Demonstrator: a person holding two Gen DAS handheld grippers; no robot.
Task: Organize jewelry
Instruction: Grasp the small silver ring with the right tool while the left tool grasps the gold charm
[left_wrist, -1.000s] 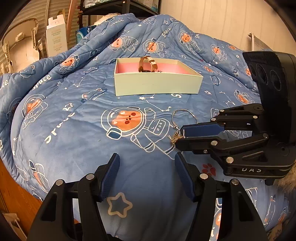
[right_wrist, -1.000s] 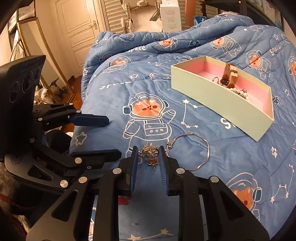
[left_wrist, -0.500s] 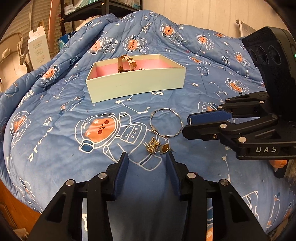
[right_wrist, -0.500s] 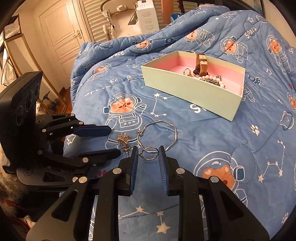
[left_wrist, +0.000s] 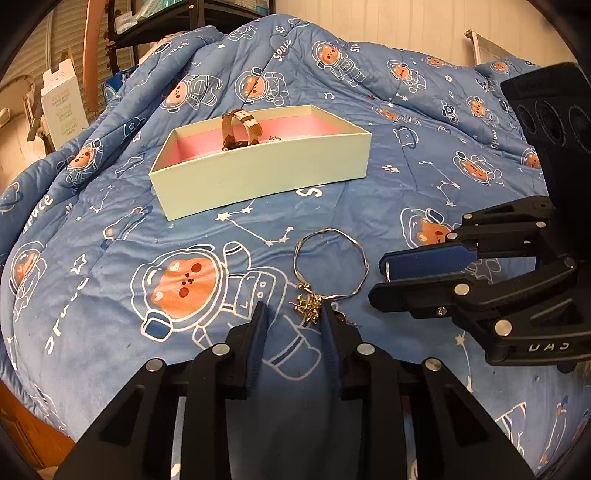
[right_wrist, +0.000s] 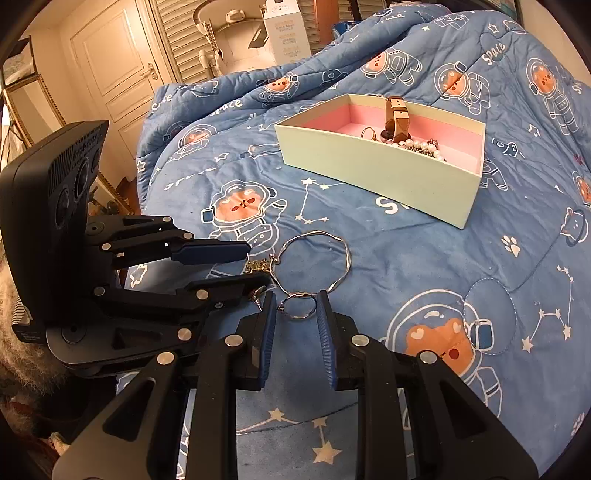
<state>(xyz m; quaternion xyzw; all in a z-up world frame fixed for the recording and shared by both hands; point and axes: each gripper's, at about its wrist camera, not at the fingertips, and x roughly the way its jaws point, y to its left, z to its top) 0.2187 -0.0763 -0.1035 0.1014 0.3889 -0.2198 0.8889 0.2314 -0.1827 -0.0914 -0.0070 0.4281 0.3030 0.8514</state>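
Jaws released on both: my right gripper (right_wrist: 295, 319) now brackets the small ring (right_wrist: 299, 305), having shifted off the gold earrings (left_wrist: 308, 304), which sit between my left gripper (left_wrist: 293, 325) tips; ring next.

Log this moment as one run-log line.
left gripper: open at gold earrings | right gripper: open around small ring | bangle: on quilt | box: holds watch

Blue quilt (left_wrist: 110, 266) printed with orange bear astronauts and white stars; mint box (left_wrist: 258, 177) lined pink; silver bangle (left_wrist: 330, 262); gold earrings (left_wrist: 308, 304).
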